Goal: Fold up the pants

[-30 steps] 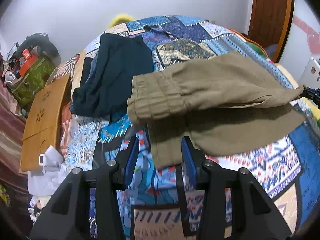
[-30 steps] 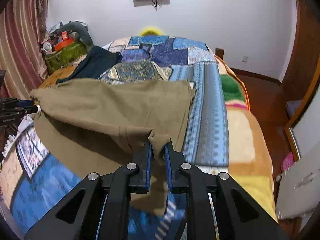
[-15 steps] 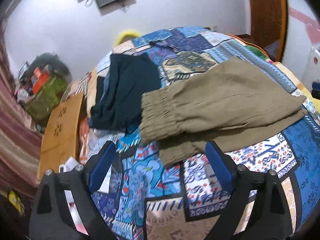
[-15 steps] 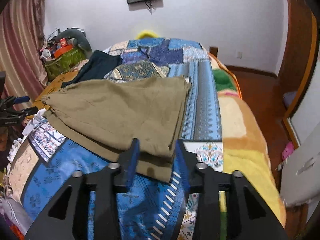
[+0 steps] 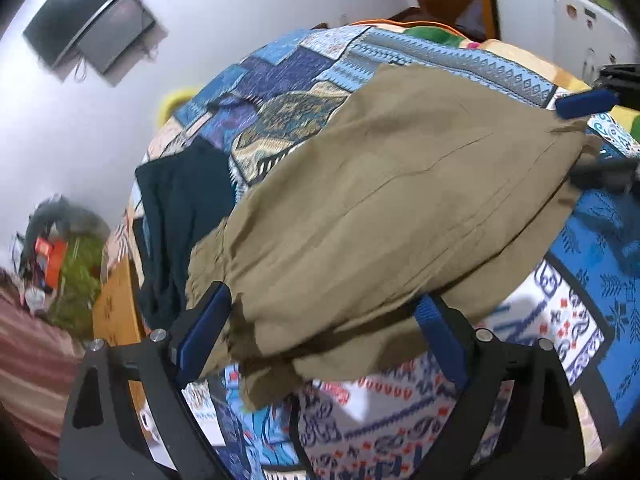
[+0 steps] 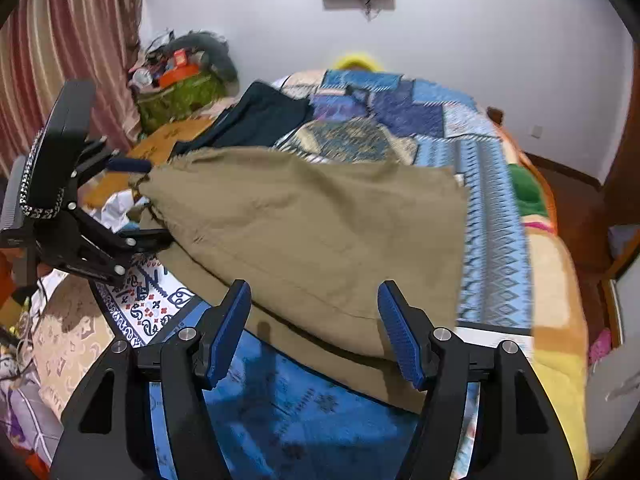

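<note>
- The pants [image 5: 384, 216] lie folded on the bed [image 5: 580, 264], long axis running from my left gripper [image 5: 320, 332] to my right gripper [image 6: 316, 328].
- Waist end sits between my left jaws, spread wide, unpinched.
- Right jaws, just opening, straddle the leg end.

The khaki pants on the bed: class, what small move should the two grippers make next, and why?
Probably close both grippers on the ends they straddle. The khaki pants lie folded lengthwise on the patchwork bedspread. The left gripper stands open around the waistband end, and the right gripper, whose jaws have just been opening, around the cuff end, gripping nothing.
</note>
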### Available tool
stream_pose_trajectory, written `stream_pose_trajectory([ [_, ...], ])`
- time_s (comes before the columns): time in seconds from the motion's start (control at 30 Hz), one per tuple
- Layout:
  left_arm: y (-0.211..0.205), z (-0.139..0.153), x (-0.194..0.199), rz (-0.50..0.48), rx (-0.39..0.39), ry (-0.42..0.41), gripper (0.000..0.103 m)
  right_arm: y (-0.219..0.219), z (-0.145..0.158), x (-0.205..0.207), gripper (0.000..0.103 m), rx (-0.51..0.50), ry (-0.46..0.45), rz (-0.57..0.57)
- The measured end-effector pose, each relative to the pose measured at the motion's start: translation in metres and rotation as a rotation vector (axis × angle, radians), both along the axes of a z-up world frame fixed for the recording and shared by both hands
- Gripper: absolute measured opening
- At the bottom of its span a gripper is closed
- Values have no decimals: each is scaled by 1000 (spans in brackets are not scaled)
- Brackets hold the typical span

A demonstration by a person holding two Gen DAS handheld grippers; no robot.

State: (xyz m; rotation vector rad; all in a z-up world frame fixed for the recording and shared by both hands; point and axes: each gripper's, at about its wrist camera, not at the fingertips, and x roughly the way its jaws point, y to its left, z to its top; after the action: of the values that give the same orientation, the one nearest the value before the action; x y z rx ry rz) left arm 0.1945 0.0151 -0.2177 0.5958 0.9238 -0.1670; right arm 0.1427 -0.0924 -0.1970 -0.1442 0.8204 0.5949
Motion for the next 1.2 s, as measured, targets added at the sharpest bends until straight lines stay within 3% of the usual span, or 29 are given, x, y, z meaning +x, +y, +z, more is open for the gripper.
stream_pose_trajectory([
  [0.2,-7,10,14,-31,-64,18,90,25,-8,9,62,3,37,84],
  [0.27,-7,15,17,-35,-103,26,86,28,-9,16,60,10,51,87],
  [0.33,-7,20,22,-32,-147,43,75,29,-9,22,44,23,63,91],
  [0.4,-7,24,24,-28,-178,51,66,29,-9,28,22,19,75,93],
  [0.57,-12,31,17,-45,-190,43,46,23,9,26,9,16,9,94],
  [0.73,-19,42,4,-65,-224,29,33,15,30,11,7,-8,-69,114],
  [0.93,-22,35,-12,-61,-269,75,32,12,25,-5,6,-53,-95,121],
  [1.2,-14,17,-28,7,-320,138,34,15,-6,-16,11,-83,-24,86],
])
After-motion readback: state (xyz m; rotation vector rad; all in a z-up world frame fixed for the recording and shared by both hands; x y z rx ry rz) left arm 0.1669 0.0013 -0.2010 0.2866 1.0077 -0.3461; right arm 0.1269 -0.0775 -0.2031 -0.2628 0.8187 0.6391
